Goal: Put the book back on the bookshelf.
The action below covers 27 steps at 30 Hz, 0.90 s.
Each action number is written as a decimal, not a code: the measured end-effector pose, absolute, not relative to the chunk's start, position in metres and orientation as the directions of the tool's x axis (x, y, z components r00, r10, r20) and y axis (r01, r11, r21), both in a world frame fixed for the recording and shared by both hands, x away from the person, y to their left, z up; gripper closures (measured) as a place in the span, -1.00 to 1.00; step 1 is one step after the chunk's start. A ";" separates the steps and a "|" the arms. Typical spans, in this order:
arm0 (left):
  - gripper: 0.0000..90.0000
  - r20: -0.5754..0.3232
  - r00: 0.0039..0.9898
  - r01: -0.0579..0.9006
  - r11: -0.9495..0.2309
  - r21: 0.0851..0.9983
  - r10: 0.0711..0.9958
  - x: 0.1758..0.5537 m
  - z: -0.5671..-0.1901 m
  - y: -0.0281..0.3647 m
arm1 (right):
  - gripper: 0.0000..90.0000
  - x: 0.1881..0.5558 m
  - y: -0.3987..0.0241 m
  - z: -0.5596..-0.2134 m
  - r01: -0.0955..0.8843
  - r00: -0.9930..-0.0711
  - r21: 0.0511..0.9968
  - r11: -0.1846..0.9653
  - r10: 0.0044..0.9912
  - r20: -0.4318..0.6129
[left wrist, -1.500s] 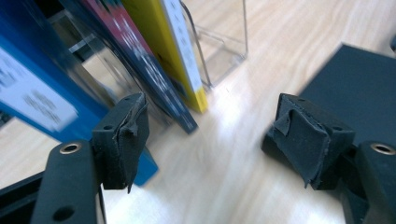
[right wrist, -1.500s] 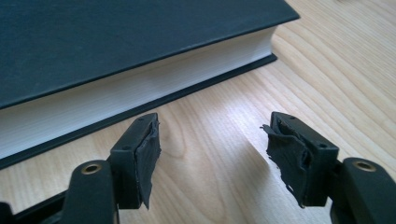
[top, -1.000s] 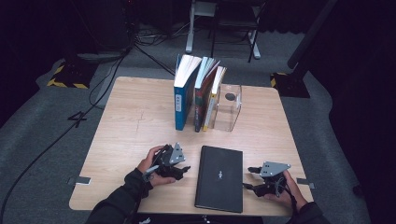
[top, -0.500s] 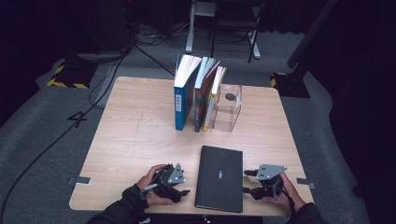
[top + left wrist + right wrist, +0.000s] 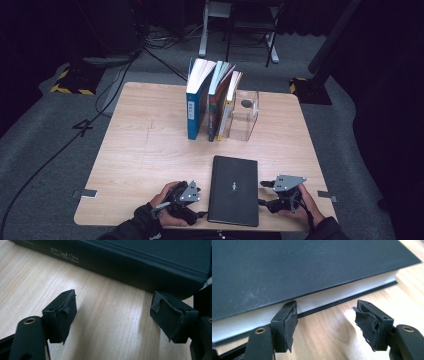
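A black hardcover book [image 5: 234, 189] lies flat near the table's front edge, between my two grippers. My left gripper [image 5: 202, 214] rests low on the wood just left of the book. In the left gripper view it [image 5: 112, 317] points at the book's spine [image 5: 140, 267]. Its jaws have just been opening and stand apart over bare wood, with nothing between them. My right gripper [image 5: 263, 195] sits at the book's right side. In the right gripper view it [image 5: 324, 322] is open in front of the white page edge [image 5: 317, 298], its left pad [image 5: 289, 322] close to the pages.
Three upright books [image 5: 210, 100] lean together at the back centre of the wooden table [image 5: 145, 145], beside a clear plastic box [image 5: 245, 115]. Both hands are close to the table's front edge. Cables and a stand are on the floor beyond.
My left hand has drawn back toward the table's front edge and sunk lower beside the book. The right hand has stayed about where it was.
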<state>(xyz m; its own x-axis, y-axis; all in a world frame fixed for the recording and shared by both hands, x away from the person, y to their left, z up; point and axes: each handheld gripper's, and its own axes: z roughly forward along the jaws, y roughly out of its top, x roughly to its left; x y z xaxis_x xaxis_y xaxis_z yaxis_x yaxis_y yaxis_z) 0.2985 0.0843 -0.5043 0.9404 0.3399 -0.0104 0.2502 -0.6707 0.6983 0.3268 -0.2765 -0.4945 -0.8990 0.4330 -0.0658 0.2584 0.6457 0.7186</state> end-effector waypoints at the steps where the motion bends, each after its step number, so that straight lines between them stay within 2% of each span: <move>1: -0.51 -0.009 0.940 0.250 -0.672 0.697 0.340 0.299 -0.504 0.084 | -0.22 0.327 -0.276 -0.494 0.261 -0.897 0.719 0.644 0.438 -0.067; 13: -0.51 0.010 0.907 0.294 -0.649 0.702 0.422 0.315 -0.504 0.079 | -0.14 0.339 -0.274 -0.496 0.288 -0.869 0.730 0.620 0.489 -0.073; 16: -0.38 0.062 0.865 0.308 -0.626 0.717 0.497 0.322 -0.503 0.079 | -0.21 0.336 -0.277 -0.495 0.266 -0.894 0.725 0.636 0.444 -0.062; 21: -0.40 0.080 0.839 0.328 -0.617 0.716 0.539 0.339 -0.503 0.079 | -0.20 0.326 -0.279 -0.495 0.220 -0.932 0.711 0.668 0.360 -0.050; 27: -0.46 0.027 0.827 0.380 -0.594 0.708 0.562 0.356 -0.503 0.077 | -0.18 0.323 -0.281 -0.493 0.220 -0.940 0.717 0.661 0.339 -0.023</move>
